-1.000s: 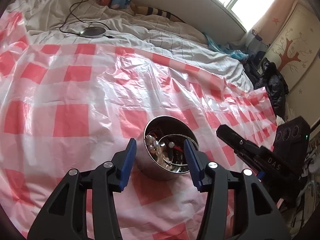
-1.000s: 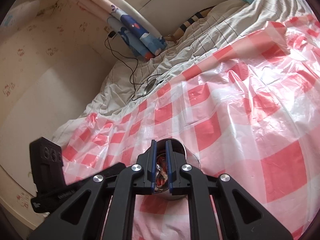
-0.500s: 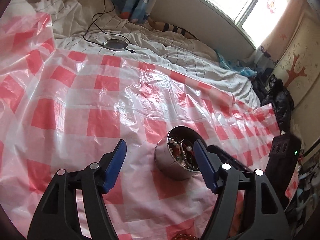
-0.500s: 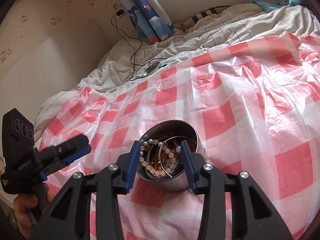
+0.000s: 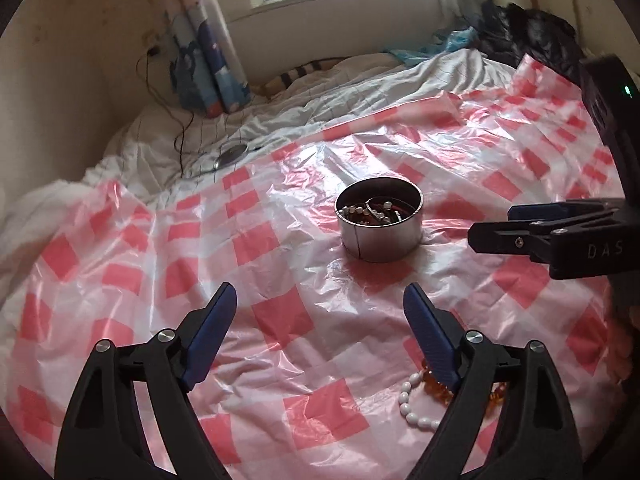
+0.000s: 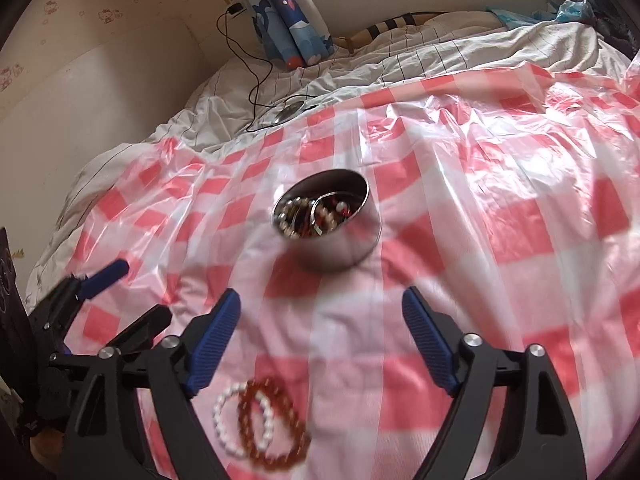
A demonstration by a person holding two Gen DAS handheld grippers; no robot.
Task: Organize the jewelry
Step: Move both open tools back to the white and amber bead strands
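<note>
A round metal tin (image 5: 379, 224) holding several bead bracelets stands on the red and white checked plastic sheet (image 5: 280, 316); it also shows in the right wrist view (image 6: 328, 224). My left gripper (image 5: 320, 296) is open and empty, well short of the tin. My right gripper (image 6: 321, 300) is open and empty, also short of the tin; it shows side-on in the left wrist view (image 5: 520, 224). A white bead bracelet (image 6: 232, 416) and an amber bead bracelet (image 6: 276, 428) lie overlapping on the sheet between the grippers; both also show partly behind my left gripper's right finger: white (image 5: 412, 408), amber (image 5: 434, 388).
The sheet covers a bed with a rumpled white duvet (image 5: 320, 100). A small round disc on a black cable (image 5: 230, 154) lies on the duvet at the back. A blue patterned curtain (image 5: 208, 68) hangs by the wall. Dark clothes (image 5: 532, 36) are piled at the back right.
Both grippers have pulled back from the tin and opened wide. The right gripper was shut over the tin a second ago. The two loose bracelets have come into view near the grippers.
</note>
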